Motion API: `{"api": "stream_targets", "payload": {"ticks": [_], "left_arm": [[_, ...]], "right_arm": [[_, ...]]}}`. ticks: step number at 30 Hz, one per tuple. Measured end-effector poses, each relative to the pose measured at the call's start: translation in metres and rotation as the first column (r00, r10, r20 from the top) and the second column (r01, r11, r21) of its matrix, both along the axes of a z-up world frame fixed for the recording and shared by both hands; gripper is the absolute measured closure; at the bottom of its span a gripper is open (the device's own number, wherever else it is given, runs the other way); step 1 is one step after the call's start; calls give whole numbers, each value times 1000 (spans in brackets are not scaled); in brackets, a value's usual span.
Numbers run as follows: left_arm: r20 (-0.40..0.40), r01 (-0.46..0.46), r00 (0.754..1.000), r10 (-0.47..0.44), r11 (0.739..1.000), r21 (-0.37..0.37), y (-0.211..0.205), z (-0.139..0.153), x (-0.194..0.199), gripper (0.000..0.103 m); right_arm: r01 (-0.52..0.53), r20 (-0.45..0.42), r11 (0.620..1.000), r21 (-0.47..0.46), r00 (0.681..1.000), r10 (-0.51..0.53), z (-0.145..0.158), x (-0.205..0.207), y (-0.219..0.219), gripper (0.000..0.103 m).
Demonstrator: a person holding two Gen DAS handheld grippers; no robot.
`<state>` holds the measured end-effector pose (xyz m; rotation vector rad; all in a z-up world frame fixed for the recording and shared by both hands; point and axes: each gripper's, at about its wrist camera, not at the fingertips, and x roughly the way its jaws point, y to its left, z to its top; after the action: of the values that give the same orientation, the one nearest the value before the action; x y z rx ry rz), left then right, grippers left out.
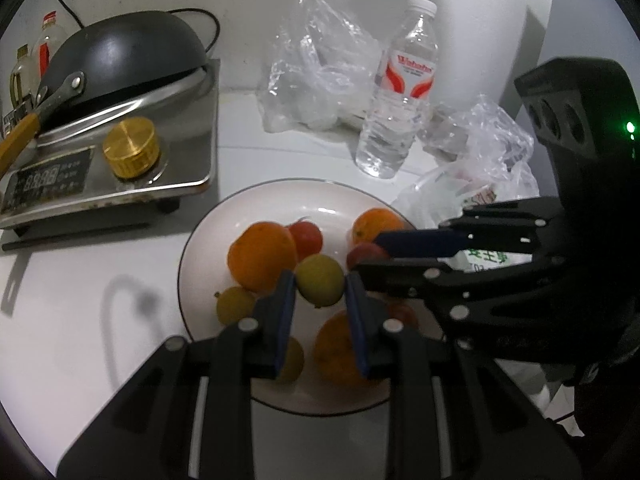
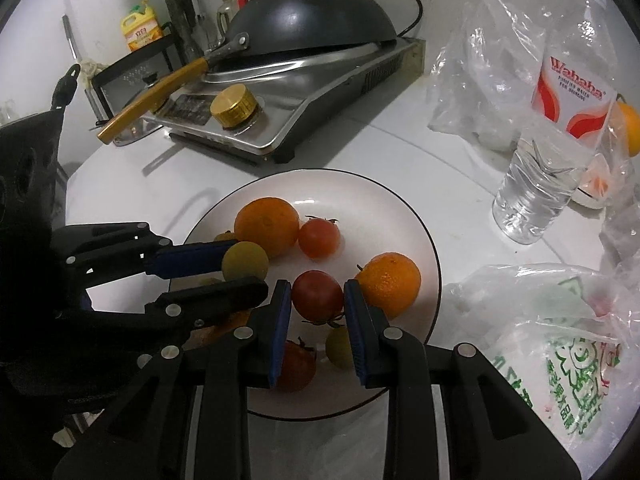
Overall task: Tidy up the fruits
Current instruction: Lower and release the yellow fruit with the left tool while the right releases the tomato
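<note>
A white plate [image 1: 208, 240] with a dark rim holds oranges [image 1: 262, 256], red tomatoes [image 1: 306, 236] and small yellow-green fruits. My left gripper [image 1: 320, 286] is shut on a yellow-green fruit [image 1: 320, 285] above the plate; it also shows in the right wrist view [image 2: 245, 261]. My right gripper [image 2: 317, 296] is shut on a red tomato [image 2: 317, 295] over the plate [image 2: 392, 216], next to an orange [image 2: 389, 284]. Another orange [image 2: 267, 226] and tomato [image 2: 319, 237] lie behind. The right gripper [image 1: 372, 254] shows from the side in the left wrist view.
An induction cooker [image 1: 120, 168] with a gold knob and an upturned black wok [image 1: 128, 60] stands at the left. A water bottle [image 1: 396, 92] and crumpled plastic bags [image 1: 320, 64] lie behind and right of the plate. A printed bag [image 2: 560, 344] lies at the right.
</note>
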<state>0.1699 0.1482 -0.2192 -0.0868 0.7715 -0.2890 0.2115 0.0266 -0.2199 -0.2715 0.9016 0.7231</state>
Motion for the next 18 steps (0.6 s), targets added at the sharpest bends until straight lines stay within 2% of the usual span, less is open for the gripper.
{"api": "stream_targets", "payload": {"ticks": [11, 18], "left_arm": [[0, -22, 1000, 22, 999, 25, -2, 6, -3, 75], [54, -55, 997, 52, 997, 50, -2, 29, -19, 73]], "right_arm": [[17, 21, 1000, -6, 1000, -17, 9, -4, -4, 74], [63, 86, 998, -7, 994, -62, 30, -18, -22, 73]]}}
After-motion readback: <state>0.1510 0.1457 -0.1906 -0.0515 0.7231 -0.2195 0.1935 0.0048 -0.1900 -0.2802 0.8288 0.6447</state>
